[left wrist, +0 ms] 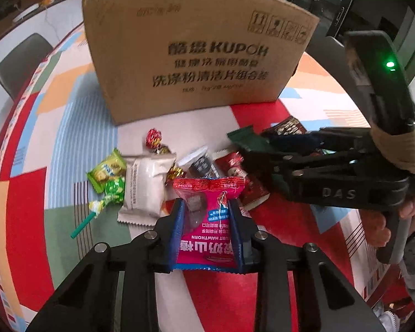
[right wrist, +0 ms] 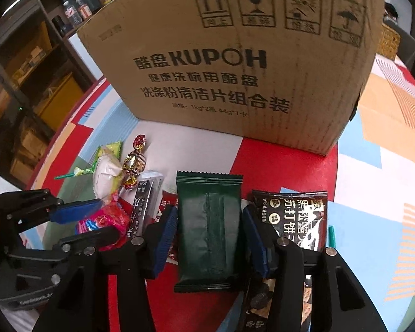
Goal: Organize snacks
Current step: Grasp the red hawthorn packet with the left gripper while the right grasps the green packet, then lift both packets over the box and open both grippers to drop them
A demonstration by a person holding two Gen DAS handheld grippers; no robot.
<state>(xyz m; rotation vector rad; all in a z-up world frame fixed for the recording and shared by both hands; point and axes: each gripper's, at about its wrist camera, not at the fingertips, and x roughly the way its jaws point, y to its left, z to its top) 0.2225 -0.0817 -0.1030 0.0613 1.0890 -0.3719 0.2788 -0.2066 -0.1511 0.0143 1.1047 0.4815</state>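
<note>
In the left wrist view my left gripper (left wrist: 206, 215) is shut on a pink hawthorn packet (left wrist: 207, 193), a blue pad pressing each long edge. It shows again in the right wrist view, left gripper (right wrist: 96, 221) around the pink packet (right wrist: 110, 218). My right gripper (right wrist: 210, 221) is shut on a dark green packet (right wrist: 207, 235), with pads against both its sides. Seen from the left, the right gripper (left wrist: 256, 148) has the green packet (left wrist: 243, 138) sticking out past its tips. A brown cardboard box (left wrist: 202, 55) (right wrist: 235, 69) stands upright just behind the snack pile.
Loose snacks lie on the patterned tablecloth (left wrist: 55, 138): a white packet (left wrist: 145, 188), green candy packet (left wrist: 108, 168), green lollipop (left wrist: 110, 193), red foil candy (left wrist: 153, 137), black cracker packet (right wrist: 298, 218), foil candies (right wrist: 135, 160). A chair (left wrist: 22, 61) stands far left. A hand (left wrist: 412, 207) holds the right gripper.
</note>
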